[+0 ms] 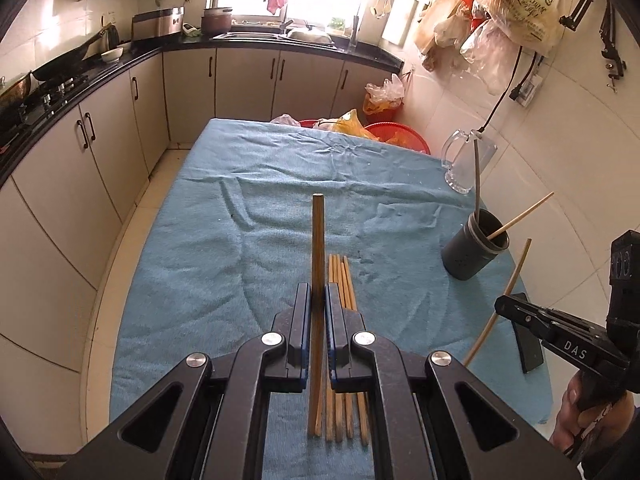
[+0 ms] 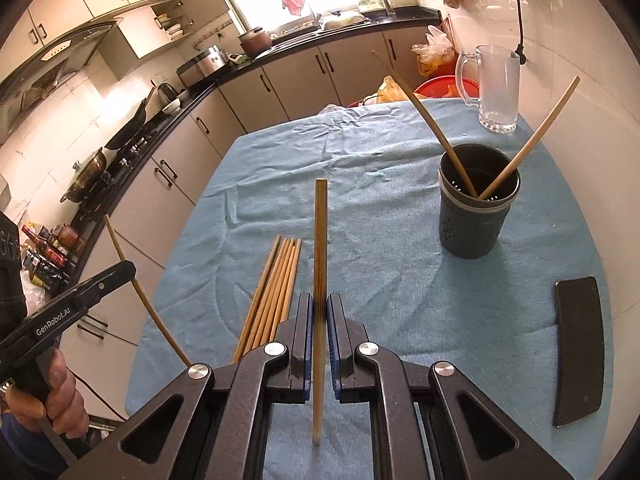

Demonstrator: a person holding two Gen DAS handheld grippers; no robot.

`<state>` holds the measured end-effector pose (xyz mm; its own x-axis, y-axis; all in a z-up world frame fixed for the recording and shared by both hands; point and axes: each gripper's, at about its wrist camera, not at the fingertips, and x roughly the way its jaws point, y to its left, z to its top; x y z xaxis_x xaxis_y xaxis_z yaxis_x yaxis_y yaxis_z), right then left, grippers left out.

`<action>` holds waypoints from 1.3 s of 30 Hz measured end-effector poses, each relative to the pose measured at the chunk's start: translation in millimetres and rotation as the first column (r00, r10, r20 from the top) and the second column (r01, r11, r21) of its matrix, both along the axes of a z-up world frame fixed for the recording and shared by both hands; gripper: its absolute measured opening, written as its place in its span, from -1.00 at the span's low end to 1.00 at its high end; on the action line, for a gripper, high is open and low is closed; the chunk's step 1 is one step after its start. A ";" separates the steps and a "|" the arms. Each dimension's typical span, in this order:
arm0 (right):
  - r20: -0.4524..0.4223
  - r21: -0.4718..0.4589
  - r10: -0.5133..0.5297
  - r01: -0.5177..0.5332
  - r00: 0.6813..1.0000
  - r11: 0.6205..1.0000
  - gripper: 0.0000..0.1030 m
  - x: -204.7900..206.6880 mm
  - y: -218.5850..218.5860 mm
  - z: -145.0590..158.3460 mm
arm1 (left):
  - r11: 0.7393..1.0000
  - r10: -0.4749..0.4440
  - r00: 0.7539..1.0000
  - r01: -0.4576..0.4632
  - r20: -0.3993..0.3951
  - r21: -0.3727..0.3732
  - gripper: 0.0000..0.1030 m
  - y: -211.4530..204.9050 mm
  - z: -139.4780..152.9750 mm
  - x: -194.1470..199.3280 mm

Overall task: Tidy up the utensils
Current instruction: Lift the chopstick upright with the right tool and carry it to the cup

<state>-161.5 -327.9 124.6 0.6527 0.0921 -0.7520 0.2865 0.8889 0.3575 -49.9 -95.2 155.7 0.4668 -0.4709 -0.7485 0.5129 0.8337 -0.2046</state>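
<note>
Left gripper (image 1: 318, 300) clamped on chopstick (image 1: 318, 248)

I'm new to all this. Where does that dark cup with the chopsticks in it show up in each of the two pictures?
Left wrist view: the cup sits at the right, on the blue cloth, below the glass mug.
Right wrist view: the cup is right of centre, two chopsticks leaning out.
Shared landmark: the glass mug, behind the cup in both.

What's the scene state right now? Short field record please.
left gripper: shut on a chopstick
right gripper: shut on another chopstick
holder: dark cup, upright, two chopsticks inside, leaning apart
loose chopsticks: bundle lying on blue cloth
glass mug: beyond holder
black phone: flat on cloth
</note>
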 end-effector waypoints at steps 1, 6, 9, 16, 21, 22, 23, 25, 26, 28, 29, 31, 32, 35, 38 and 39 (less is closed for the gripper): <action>0.003 -0.001 0.001 -0.001 1.000 1.000 -0.86 -0.4 -0.5 1.2 | 1.000 0.002 1.000 -0.002 0.001 -0.002 -0.88 0.8 1.2 -1.8; 0.031 -0.005 0.000 0.000 1.000 1.000 -0.86 -9.0 -4.9 10.4 | 1.000 0.010 1.000 -0.010 0.017 -0.009 -0.88 4.6 10.7 -9.3; 0.050 -0.014 -0.004 0.004 0.999 1.000 -0.86 -15.9 -8.3 16.1 | 1.000 0.015 0.999 -0.015 0.030 -0.017 -0.88 6.7 17.3 -14.0; 0.088 -0.011 -0.030 0.031 0.996 0.999 -0.86 -28.6 -18.3 29.1 | 0.999 0.020 0.997 -0.018 0.069 -0.031 -0.88 5.3 35.4 -19.8; 0.121 -0.010 -0.058 0.060 0.991 0.998 -0.86 -37.7 -29.3 39.7 | 0.999 0.010 0.995 -0.006 0.098 -0.042 -0.88 -3.1 50.1 -22.7; 0.128 -0.008 -0.067 0.068 0.990 0.998 -0.86 -40.2 -32.7 42.1 | 0.999 0.003 0.995 0.002 0.104 -0.046 -0.88 -7.1 53.6 -23.4; 0.133 -0.007 -0.073 0.074 0.988 0.997 -0.86 -42.1 -35.2 43.8 | 0.999 -0.003 0.994 0.008 0.108 -0.048 -0.88 -9.5 55.9 -24.0; 0.145 -0.007 -0.093 0.095 0.985 0.995 -0.86 -47.5 -42.2 48.6 | 0.998 -0.022 0.993 0.028 0.119 -0.050 -0.88 -17.3 62.1 -25.1; 0.150 -0.006 -0.104 0.106 0.983 0.994 -0.86 -50.1 -45.8 51.1 | 0.998 -0.030 0.992 0.036 0.127 -0.052 -0.88 -22.1 65.6 -25.9; 0.162 -0.005 -0.129 0.131 0.978 0.991 -0.86 -57.0 -54.2 56.0 | 0.997 -0.047 0.990 0.055 0.134 -0.057 -0.88 -30.6 71.0 -27.0; 0.170 -0.004 -0.146 0.149 0.975 0.989 -0.86 -61.3 -60.1 58.7 | 0.996 -0.057 0.989 0.065 0.138 -0.058 -0.88 -35.0 73.6 -27.2; 0.181 0.000 -0.170 0.173 0.969 0.985 -0.86 -67.1 -68.9 63.2 | 0.995 -0.075 0.986 0.084 0.148 -0.058 -0.88 -45.4 78.3 -28.6; 0.188 0.000 -0.189 0.192 0.964 0.981 -0.86 -71.8 -74.9 65.8 | 0.994 -0.088 0.984 0.097 0.152 -0.059 -0.88 -51.6 81.0 -29.2; 0.208 0.011 -0.234 0.237 0.950 0.972 -0.86 -83.6 -91.6 73.2 | 0.990 -0.117 0.979 0.129 0.167 -0.060 -0.88 -66.8 87.6 -31.4; 0.224 0.012 -0.273 0.277 0.936 0.961 -0.86 -93.7 -105.1 79.6 | 0.985 -0.146 0.973 0.160 0.178 -0.064 -0.88 -83.2 95.4 -33.3; 0.230 0.018 -0.289 0.293 0.929 0.956 -0.86 -97.8 -111.0 82.4 | 0.983 -0.157 0.971 0.171 0.181 -0.065 -0.88 -87.0 97.4 -33.6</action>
<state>-259.3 -438.9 207.0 0.8028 -0.1393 -0.5798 0.4463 0.7851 0.4294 -83.5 -182.2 253.1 0.4983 -0.6067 -0.6194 0.6747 0.7200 -0.1623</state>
